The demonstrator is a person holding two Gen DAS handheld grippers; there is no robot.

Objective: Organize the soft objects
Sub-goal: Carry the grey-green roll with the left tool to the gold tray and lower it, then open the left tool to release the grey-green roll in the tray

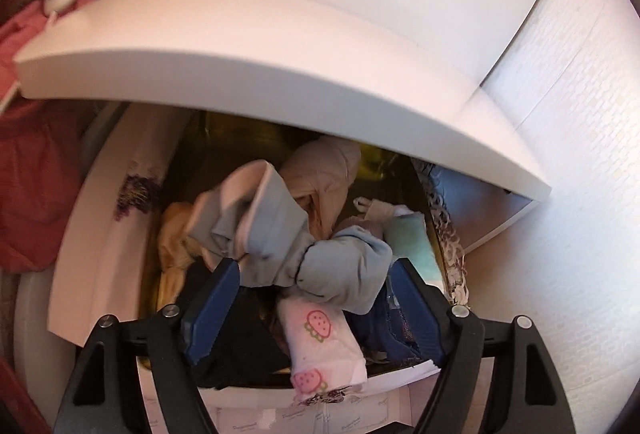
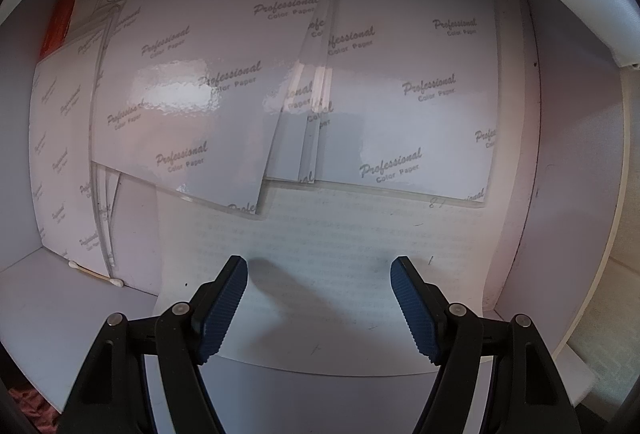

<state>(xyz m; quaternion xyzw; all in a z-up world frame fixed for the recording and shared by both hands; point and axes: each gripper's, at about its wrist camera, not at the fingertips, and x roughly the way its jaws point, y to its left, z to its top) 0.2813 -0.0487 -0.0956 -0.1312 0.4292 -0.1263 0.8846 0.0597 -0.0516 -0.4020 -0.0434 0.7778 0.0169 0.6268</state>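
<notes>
Left gripper [image 1: 316,274] is seen spread wide over a box [image 1: 96,234] of soft items; grey socks [image 1: 304,250] lie betw. the pads, nothing gripped. Right gripper [image 2: 319,274] is held open, empty, above paper sheets [image 2: 224,105].

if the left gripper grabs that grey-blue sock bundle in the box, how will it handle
The grey-blue sock bundle looks soft and crumpled, so it would probably squash and droop. It seems light, and its loose end may drag the neighbouring clothes.
</notes>
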